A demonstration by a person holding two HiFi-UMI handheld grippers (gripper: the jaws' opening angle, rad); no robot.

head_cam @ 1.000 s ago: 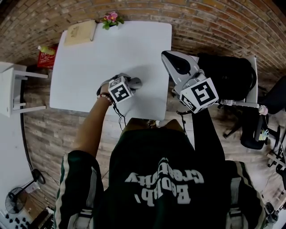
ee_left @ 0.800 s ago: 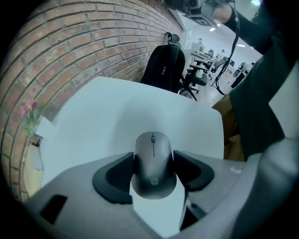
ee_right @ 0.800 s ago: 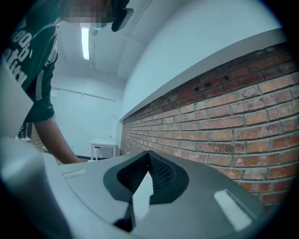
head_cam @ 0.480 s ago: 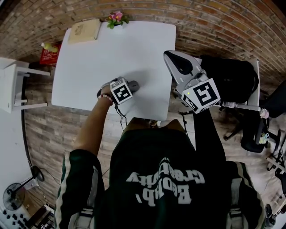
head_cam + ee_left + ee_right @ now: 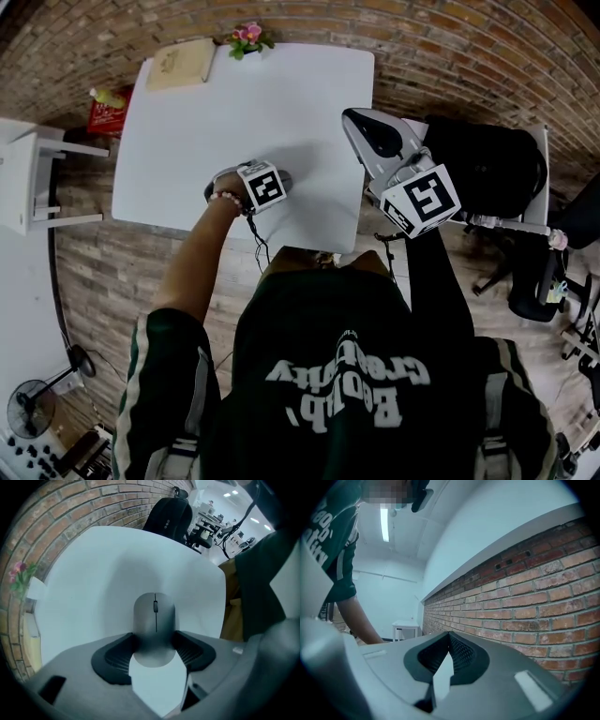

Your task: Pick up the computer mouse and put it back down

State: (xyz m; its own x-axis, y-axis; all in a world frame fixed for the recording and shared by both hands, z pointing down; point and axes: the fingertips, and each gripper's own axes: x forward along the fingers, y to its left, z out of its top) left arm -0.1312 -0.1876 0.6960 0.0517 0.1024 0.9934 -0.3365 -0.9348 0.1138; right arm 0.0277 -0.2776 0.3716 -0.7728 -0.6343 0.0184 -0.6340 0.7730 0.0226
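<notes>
White table (image 5: 187, 122) mostly bare; book (image 5: 175, 64) and flowers (image 5: 246, 37) sit at the far edge, well apart from the work; free tabletop ahead and to the left; near edge and right edge lie closer, less slack there; right gripper (image 5: 449, 639) is held level off the right edge, jaws together, empty; left gripper (image 5: 154, 638) points down, jaws apart and just been opening, straddling the mouse (image 5: 154, 616), pads beside its flanks, no clamp; mouse is flat on the table; reads as pre-grasp; grip, lift, set-down all left.
</notes>
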